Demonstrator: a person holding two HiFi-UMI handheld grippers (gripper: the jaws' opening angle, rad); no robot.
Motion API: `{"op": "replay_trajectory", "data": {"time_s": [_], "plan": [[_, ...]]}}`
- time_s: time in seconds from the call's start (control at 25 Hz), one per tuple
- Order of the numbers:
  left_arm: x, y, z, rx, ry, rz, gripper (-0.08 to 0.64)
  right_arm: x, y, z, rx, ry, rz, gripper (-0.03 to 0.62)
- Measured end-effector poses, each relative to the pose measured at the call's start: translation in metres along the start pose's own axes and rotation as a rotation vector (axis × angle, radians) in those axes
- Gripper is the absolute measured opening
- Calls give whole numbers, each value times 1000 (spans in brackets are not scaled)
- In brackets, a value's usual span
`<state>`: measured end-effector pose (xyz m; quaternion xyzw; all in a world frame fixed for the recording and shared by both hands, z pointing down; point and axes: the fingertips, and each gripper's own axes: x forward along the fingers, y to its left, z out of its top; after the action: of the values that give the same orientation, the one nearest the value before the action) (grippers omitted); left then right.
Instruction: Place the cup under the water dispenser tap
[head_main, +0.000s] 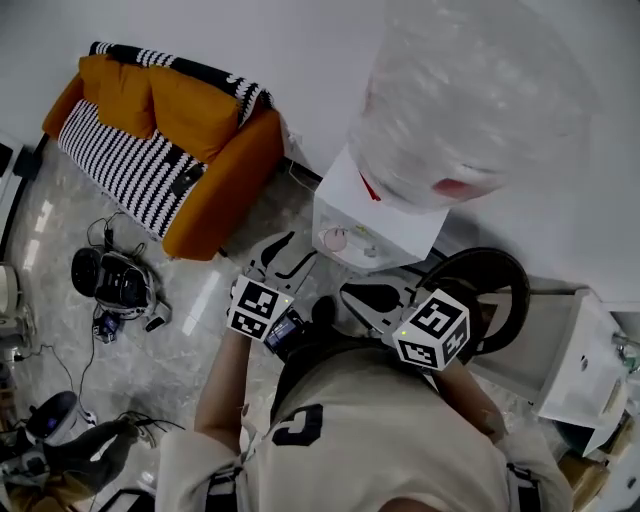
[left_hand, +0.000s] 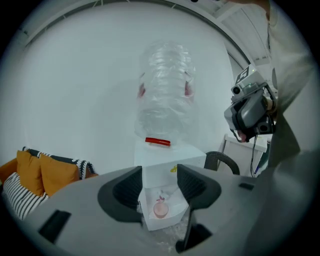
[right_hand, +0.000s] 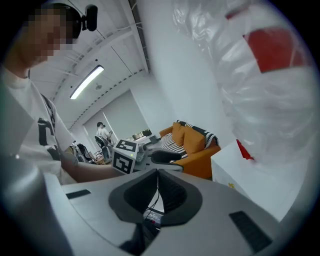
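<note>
A small pink cup (left_hand: 160, 210) stands on the tray in the recess of the white water dispenser (left_hand: 167, 156); I cannot tell which tap is above it. From the head view the cup (head_main: 335, 238) shows at the dispenser's (head_main: 400, 235) front, below the big clear bottle (head_main: 470, 90). My left gripper (left_hand: 159, 182) is open and empty, held back from the dispenser and aimed at the cup. In the head view the left gripper (head_main: 283, 258) is just left of the right gripper (head_main: 372, 298). The right gripper (right_hand: 157, 187) is shut with nothing in it.
An orange sofa with striped cushions (head_main: 170, 130) stands at the left wall. Bags and cables (head_main: 115, 280) lie on the floor. A black round chair (head_main: 490, 275) and a white cabinet (head_main: 580, 360) stand right of the dispenser. A person (right_hand: 102, 132) is far back in the room.
</note>
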<state>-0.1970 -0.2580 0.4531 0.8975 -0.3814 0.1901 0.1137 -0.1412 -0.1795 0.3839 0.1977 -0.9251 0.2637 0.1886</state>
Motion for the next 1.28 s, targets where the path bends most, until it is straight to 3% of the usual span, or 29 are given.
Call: {"op": "replay_trajectory", "data": {"time_s": [0.36,0.76,1.0,1.12,1.28], "plan": [[15,-31,11,81,52,18,232,-41,-2,-12,-56,-26,-42,29],[3,-68,9,135,113,76,183,-79,-6,-31,-11,-74,-39,28],[-8,-114,25,171,81,90,110,-106,-4,-43,-24,-102,-67,28],[-6,-137,29,148,66,59,60,-121,-6,-54,-6,-114,-75,29],[0,-162,45,155,44,37,58,-137,-5,-66,4,-120,-66,29]]}}
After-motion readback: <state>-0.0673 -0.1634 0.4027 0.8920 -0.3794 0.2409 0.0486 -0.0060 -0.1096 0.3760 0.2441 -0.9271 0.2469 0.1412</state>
